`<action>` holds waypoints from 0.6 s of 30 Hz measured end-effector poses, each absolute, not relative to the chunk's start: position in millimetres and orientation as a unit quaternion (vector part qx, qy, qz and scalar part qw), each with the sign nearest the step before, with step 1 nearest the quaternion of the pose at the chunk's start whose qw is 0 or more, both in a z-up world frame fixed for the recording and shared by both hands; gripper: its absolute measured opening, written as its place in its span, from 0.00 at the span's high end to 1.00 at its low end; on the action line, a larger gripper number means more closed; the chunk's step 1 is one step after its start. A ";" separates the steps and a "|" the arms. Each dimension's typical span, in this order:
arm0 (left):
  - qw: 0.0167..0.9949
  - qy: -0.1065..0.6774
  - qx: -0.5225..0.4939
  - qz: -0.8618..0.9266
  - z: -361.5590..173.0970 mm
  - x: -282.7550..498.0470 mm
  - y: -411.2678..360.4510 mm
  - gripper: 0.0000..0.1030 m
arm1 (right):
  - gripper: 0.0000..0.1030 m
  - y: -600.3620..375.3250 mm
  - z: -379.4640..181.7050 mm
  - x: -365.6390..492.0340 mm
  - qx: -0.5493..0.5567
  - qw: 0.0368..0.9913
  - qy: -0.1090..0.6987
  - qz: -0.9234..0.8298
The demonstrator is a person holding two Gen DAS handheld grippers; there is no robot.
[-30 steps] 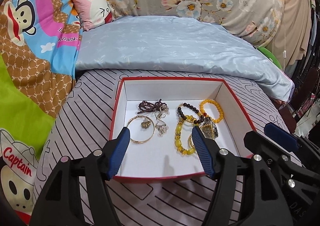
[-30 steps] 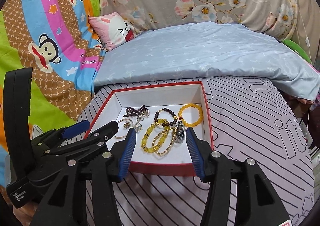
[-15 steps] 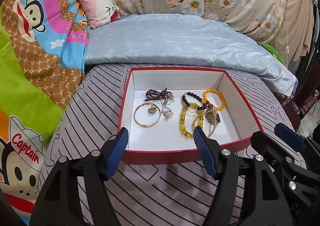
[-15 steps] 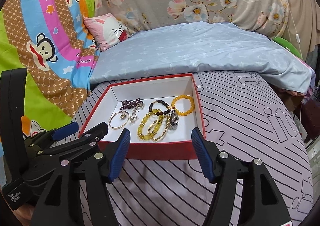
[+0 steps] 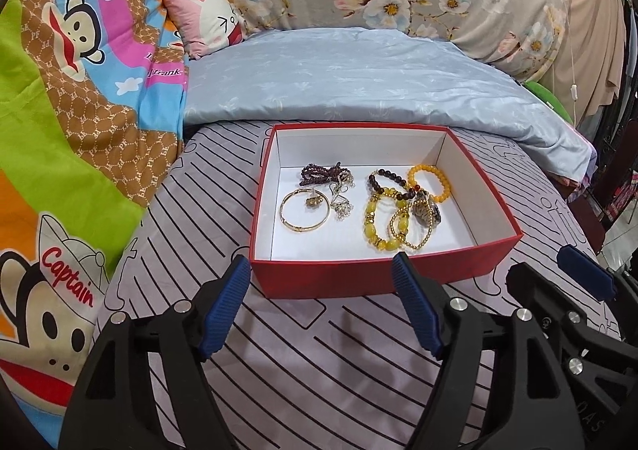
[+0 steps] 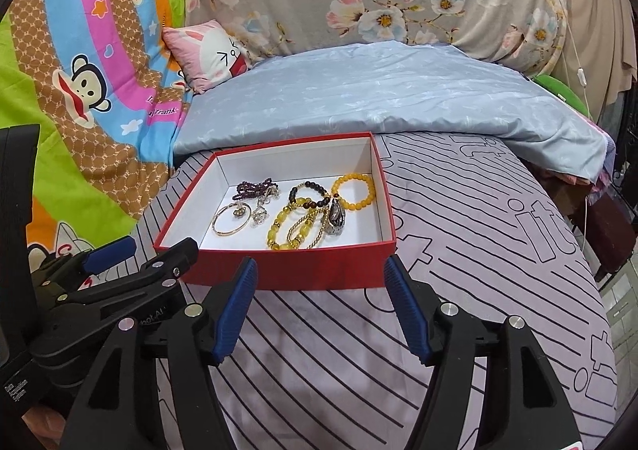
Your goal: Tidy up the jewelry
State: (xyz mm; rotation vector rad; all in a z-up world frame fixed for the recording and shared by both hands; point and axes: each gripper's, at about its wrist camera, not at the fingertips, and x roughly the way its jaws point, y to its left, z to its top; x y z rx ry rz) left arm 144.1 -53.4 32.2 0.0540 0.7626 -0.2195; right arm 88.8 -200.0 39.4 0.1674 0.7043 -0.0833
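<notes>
A red box [image 5: 359, 274] with a white inside sits on the striped bedsheet; it also shows in the right wrist view [image 6: 303, 270]. Inside lie a gold bangle [image 5: 305, 210], a dark purple bead strand [image 5: 319, 172], a silver piece [image 5: 341, 202], yellow bead bracelets [image 5: 382, 226], a dark bead bracelet [image 5: 384, 180], an orange bead bracelet [image 5: 430, 182] and a dark pendant [image 5: 426, 210]. My left gripper [image 5: 321, 270] is open and empty, just short of the box's near wall. My right gripper [image 6: 321, 268] is open and empty, also before the near wall.
A pale blue folded quilt [image 5: 359, 79] lies behind the box. A pink rabbit pillow [image 5: 207, 23] and cartoon monkey bedding [image 5: 79, 91] are at the left. The bed's edge drops off at the right [image 6: 598, 250]. The left gripper's body shows at the lower left of the right wrist view [image 6: 99, 282].
Both grippers have pulled back from over the box toward me; their fingertips now sit in front of its near wall. Both stayed open. The jewelry has not moved.
</notes>
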 end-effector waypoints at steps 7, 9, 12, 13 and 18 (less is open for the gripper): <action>0.925 0.366 0.029 -0.094 32.9 136.7 -51.9 0.27 | 0.34 -197.9 37.9 80.3 0.071 0.935 0.343 -0.054; 0.926 0.366 0.029 -0.092 32.2 135.1 -52.2 0.27 | 0.34 -198.3 37.0 78.0 0.071 0.935 0.343 -0.057; 0.926 0.365 0.030 -0.088 30.9 132.6 -52.7 0.26 | 0.32 -198.8 35.9 75.3 0.069 0.935 0.343 -0.064; 0.927 0.364 0.032 -0.087 30.6 131.7 -52.9 0.26 | 0.32 -198.6 35.4 74.0 0.067 0.935 0.342 -0.067; 0.927 0.363 0.036 -0.084 28.2 127.7 -53.8 0.26 | 0.30 -199.2 33.7 71.3 0.064 0.935 0.342 -0.074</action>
